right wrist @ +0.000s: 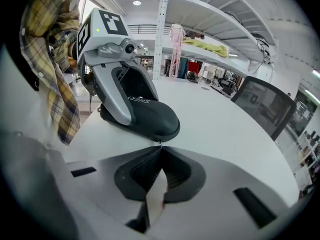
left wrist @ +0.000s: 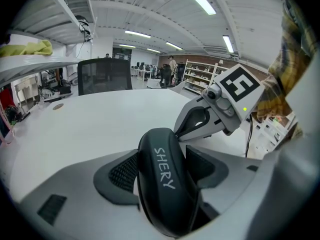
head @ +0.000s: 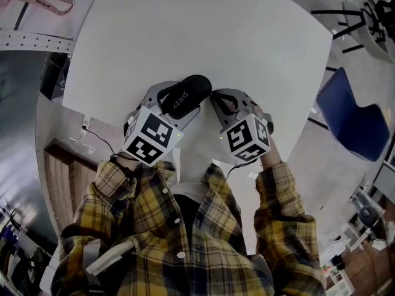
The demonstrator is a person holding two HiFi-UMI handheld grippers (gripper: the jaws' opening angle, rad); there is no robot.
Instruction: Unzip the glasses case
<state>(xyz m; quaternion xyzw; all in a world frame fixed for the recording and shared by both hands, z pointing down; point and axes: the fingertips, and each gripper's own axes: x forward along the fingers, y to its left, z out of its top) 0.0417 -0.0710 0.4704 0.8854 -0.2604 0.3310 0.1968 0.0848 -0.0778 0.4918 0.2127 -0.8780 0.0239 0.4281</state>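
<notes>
Over the near edge of the white counter [head: 185, 29], holds the black glasses case [head: 187, 94] in the left gripper [head: 174, 105], jaws clamped on its 2 long sides about mid-length, lettered face up. Rests it on the counter or just above; cannot tell which. Further right, meets the case's rounded end with the right gripper [head: 215, 97], jaws together at their tips, apparently nipping the small metal zip pull [right wrist: 160, 143] at the seam. Shows the zip shut along every visible stretch, so judges the unzipping not yet begun.

Risks losing the pull: has only a tiny tab between the tips, so could slip off under any sideways tug. Risks twisting the case out of the left jaws too, given a smooth curved shell and a drag running along the seam. Needs to follow the zip's curve round the end; otherwise likely jams the zip or hauls the whole case rightward. Works close to the counter's edge, so could drop the case off it on a lost hold.
</notes>
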